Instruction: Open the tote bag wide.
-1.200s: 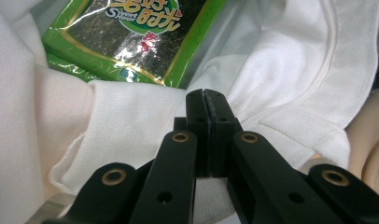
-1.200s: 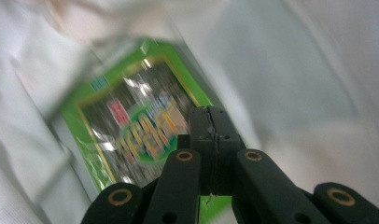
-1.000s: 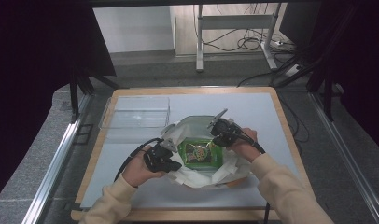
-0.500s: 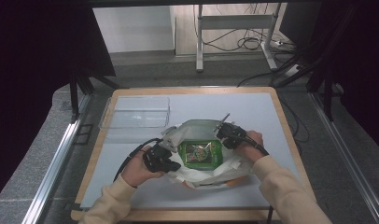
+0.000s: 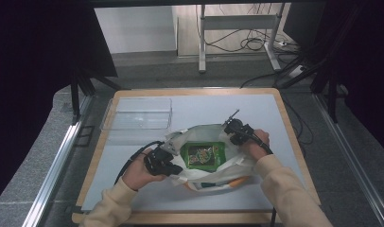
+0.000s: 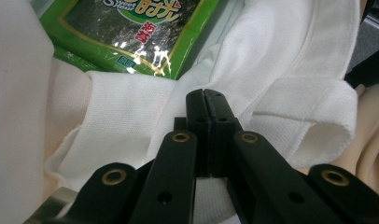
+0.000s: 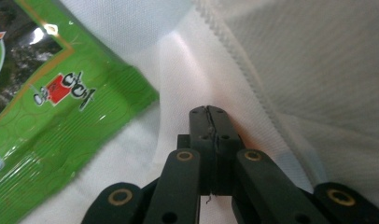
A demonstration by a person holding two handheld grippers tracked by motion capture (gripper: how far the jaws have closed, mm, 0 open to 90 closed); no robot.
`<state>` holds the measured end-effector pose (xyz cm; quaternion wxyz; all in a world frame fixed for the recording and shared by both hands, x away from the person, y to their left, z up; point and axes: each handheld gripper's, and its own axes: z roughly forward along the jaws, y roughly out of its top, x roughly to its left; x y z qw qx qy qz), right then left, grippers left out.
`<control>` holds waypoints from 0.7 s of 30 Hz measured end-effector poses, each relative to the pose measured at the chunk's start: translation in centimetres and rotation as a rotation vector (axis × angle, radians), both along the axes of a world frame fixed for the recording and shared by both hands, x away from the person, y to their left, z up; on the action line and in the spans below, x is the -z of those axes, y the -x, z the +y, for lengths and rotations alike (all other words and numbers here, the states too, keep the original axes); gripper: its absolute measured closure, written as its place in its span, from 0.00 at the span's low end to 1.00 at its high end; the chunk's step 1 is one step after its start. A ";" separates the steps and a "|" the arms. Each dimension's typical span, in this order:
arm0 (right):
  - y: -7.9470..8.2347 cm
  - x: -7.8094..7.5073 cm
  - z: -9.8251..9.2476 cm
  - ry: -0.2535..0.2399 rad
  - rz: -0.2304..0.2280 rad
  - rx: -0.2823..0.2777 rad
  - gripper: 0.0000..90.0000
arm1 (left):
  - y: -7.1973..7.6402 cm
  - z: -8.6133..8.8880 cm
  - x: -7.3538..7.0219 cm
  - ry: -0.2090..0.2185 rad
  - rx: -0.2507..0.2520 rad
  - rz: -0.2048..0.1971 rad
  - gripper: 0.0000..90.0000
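Observation:
A white cloth bag [image 5: 205,131] lies in the middle of the table with its mouth spread wide. Inside it lies a flat green seaweed snack pack [image 5: 203,155]. My left gripper [image 5: 173,168] is shut at the bag's left rim. In the left gripper view its tips [image 6: 204,93] are pressed together over a fold of the bag [image 6: 281,70], below the pack [image 6: 131,28]. My right gripper [image 5: 234,134] is shut at the bag's right rim. Its tips [image 7: 208,110] rest against the bag's cloth [image 7: 318,70], right of the pack [image 7: 61,116]. No cloth shows between either pair of jaws.
A clear plastic tray [image 5: 138,113] stands at the back left of the white table mat [image 5: 256,109]. An orange edge [image 5: 237,181] peeks out under the bag's near side. The wooden table rim [image 5: 294,142] runs close to my right hand.
My right hand has shifted a little to the right and lower at the bag's rim, and the bag's mouth lies slightly wider. The left hand has stayed put.

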<state>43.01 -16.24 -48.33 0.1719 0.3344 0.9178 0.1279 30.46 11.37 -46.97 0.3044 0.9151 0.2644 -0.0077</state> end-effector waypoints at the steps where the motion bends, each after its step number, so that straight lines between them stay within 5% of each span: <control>1: 0.0 0.0 0.0 -0.001 -0.002 0.000 1.00 | 0.0 0.0 0.0 0.000 0.000 0.001 1.00; 5: 0.4 -0.4 -0.1 -0.016 -0.013 -0.017 1.00 | 0.0 0.1 0.0 0.001 0.000 0.001 1.00; 7: 1.1 -1.2 0.0 -0.061 -0.020 -0.038 1.00 | -0.1 0.1 0.0 0.001 -0.001 0.000 1.00; 8: 2.2 -2.3 0.3 -0.110 -0.025 -0.080 1.00 | -0.1 0.1 -0.1 0.002 -0.002 -0.001 1.00; 13: 4.7 -3.9 1.8 -0.190 -0.016 -0.180 1.00 | -0.3 0.4 -0.5 0.010 -0.020 -0.015 1.00; 21: 8.0 -4.0 5.9 -0.251 0.051 -0.349 1.00 | -0.8 1.0 -0.4 -0.002 -0.058 -0.028 1.00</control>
